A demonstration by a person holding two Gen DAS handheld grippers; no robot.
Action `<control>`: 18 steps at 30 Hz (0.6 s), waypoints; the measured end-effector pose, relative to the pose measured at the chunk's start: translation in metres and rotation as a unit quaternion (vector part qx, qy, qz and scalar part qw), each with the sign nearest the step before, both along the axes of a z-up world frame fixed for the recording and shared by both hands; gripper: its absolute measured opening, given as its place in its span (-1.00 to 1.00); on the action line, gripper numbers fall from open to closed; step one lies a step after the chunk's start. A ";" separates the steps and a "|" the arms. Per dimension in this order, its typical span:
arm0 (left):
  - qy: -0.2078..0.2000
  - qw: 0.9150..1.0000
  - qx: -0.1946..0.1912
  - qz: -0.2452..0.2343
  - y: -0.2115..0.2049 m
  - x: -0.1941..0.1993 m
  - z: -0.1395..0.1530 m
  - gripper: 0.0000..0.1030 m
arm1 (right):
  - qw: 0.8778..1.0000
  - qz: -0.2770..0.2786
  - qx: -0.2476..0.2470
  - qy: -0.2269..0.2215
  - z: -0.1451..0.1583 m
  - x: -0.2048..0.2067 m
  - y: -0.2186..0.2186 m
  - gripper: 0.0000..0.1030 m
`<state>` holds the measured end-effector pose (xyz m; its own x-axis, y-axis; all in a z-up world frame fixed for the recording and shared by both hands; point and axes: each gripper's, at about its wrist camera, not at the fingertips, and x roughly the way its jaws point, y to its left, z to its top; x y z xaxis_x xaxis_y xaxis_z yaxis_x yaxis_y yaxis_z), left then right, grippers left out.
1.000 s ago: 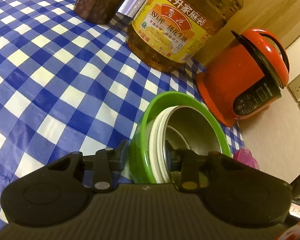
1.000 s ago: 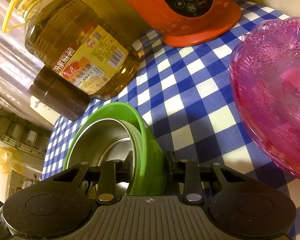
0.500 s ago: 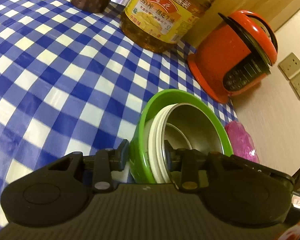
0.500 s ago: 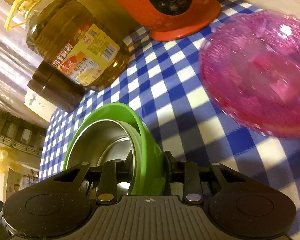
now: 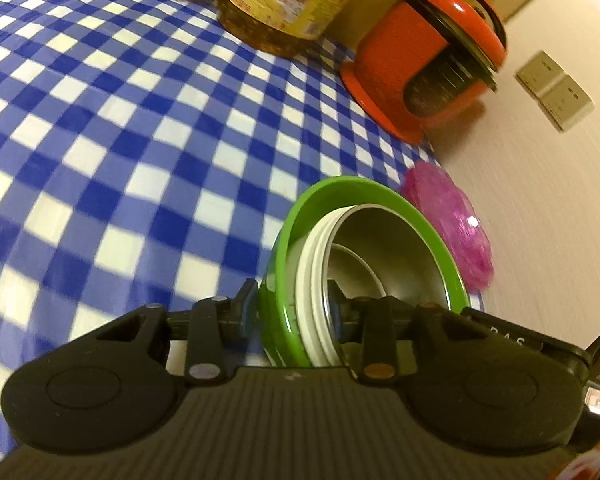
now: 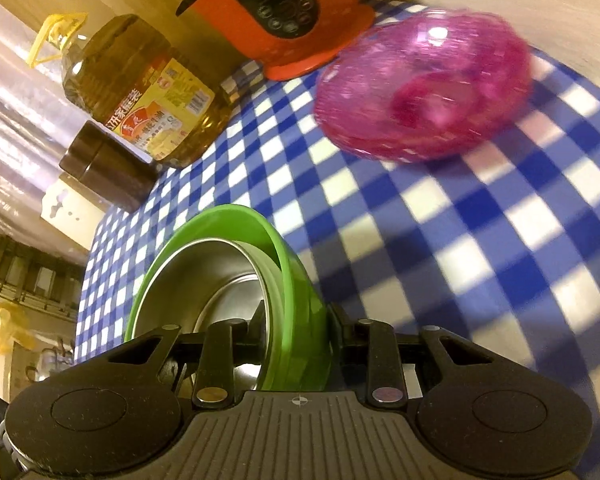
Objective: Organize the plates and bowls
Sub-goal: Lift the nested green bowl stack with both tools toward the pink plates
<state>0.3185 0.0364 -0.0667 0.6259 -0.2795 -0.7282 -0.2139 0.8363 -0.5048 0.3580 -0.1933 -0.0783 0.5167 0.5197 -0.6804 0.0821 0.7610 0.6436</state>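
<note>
Carried farther from cooker, bowl stack stays level.

You had a wide bare stretch of checked tabletop to the left of the bowls. Along the far edge the dark jar, the oil bottle and the orange cooker blocked the way, and the pink dish stood just in front of the cooker, by the wall
</note>
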 end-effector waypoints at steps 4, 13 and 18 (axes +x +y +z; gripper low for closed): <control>0.005 1.000 -0.002 -0.016 -0.015 -0.021 -0.001 -0.40 | 1.000 -0.014 -0.001 0.004 -0.003 -0.033 -0.017 -0.42; 0.009 0.998 0.006 -0.058 -0.056 -0.058 0.001 -0.41 | 0.999 -0.048 0.003 0.016 -0.002 -0.086 -0.058 -0.42; 0.008 0.997 0.013 -0.076 -0.076 -0.074 0.003 -0.41 | 0.998 -0.063 0.004 0.016 -0.001 -0.107 -0.076 -0.42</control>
<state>0.2445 -0.0397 -0.0641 0.5663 -0.3510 -0.7457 -0.0902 0.8730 -0.4793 0.2508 -0.2693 -0.0789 0.5565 0.4569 -0.6939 0.1976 0.7385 0.6447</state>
